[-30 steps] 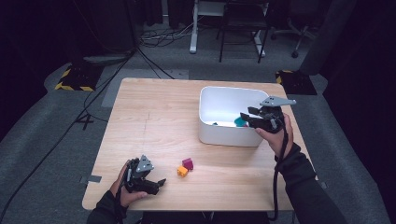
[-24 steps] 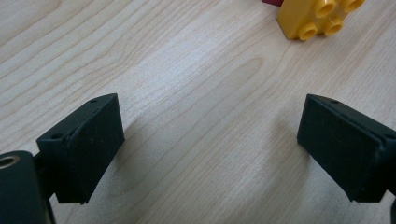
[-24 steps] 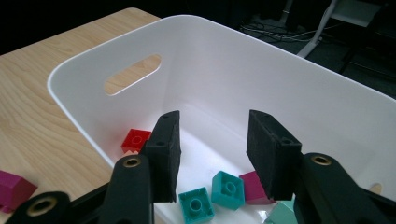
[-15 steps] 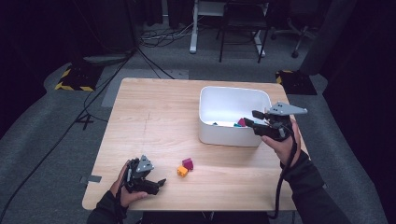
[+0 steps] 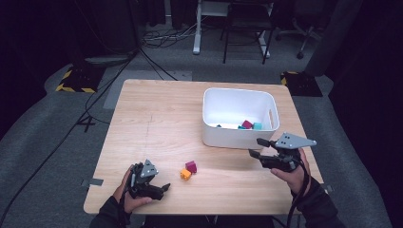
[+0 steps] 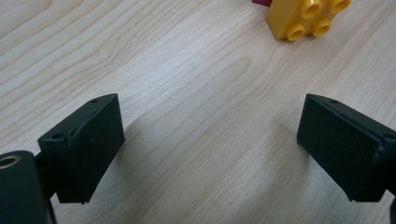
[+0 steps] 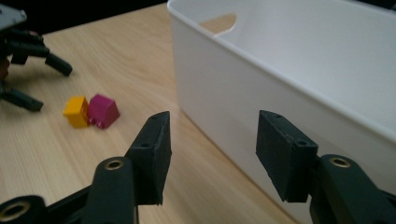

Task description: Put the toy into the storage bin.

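Observation:
A white bin [image 5: 237, 137] stands on the right half of the wooden table, with a magenta block [image 5: 246, 124] and a teal block [image 5: 257, 126] inside it. My right gripper [image 5: 254, 148] hovers just in front of the bin's near wall [image 7: 280, 88]. It is open, its jaws have just been opening, and nothing is between them [image 7: 212, 128]. A yellow brick [image 5: 185, 174] and a magenta brick [image 5: 191, 166] lie side by side near the table's front. My left gripper [image 5: 164, 186] rests open just left of them, with the yellow brick [image 6: 308, 16] ahead of its empty jaws [image 6: 210, 107].
The table [image 5: 157, 118] has bare wood across its left and far parts. Beyond it on the grey floor are cables, hazard-striped blocks [image 5: 73, 78], a desk frame [image 5: 197, 28] and chairs. The other hand's gripper [image 7: 28, 70] shows past the two bricks [image 7: 88, 111].
My right gripper has drawn back from over the bin, toward the table's front and lower, and its jaws stand wider apart. The left gripper and the two loose bricks have not moved.

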Demonstrator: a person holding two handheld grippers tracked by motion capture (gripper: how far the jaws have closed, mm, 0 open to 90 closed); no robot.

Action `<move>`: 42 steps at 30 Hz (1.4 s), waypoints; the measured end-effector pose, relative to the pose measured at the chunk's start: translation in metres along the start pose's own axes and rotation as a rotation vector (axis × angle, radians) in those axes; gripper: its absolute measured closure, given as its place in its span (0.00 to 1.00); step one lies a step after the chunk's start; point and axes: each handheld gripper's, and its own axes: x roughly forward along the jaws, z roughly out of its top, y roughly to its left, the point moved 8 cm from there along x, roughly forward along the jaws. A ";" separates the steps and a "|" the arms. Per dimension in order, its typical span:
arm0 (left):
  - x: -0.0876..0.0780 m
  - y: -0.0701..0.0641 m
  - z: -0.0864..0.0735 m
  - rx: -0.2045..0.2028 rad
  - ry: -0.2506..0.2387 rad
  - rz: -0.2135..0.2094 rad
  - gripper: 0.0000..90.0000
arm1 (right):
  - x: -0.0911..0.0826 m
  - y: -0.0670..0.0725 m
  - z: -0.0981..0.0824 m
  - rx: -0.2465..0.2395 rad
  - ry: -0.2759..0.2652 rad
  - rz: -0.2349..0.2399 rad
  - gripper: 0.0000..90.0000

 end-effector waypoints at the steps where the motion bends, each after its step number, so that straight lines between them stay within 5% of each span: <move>1: 0.000 -0.001 0.000 0.006 0.004 0.000 0.09 | 0.002 0.001 -0.009 -0.005 0.014 0.007 0.50; 8: 0.004 -0.011 0.004 0.004 0.007 -0.024 0.09 | 0.015 -0.003 -0.073 0.029 0.134 0.048 0.45; 16: 0.012 -0.027 0.013 0.031 0.011 -0.042 0.09 | 0.018 -0.013 -0.107 0.054 0.200 0.010 0.37; 23: 0.022 -0.045 0.025 0.033 -0.002 -0.062 0.15 | 0.023 -0.022 -0.117 0.077 0.217 -0.007 0.38; 37: 0.036 -0.054 0.045 0.005 -0.032 -0.016 0.33 | 0.027 -0.019 -0.117 0.053 0.216 -0.008 0.37; 42: 0.034 -0.051 0.046 0.013 -0.045 -0.022 0.61 | 0.027 -0.019 -0.117 0.045 0.215 0.000 0.36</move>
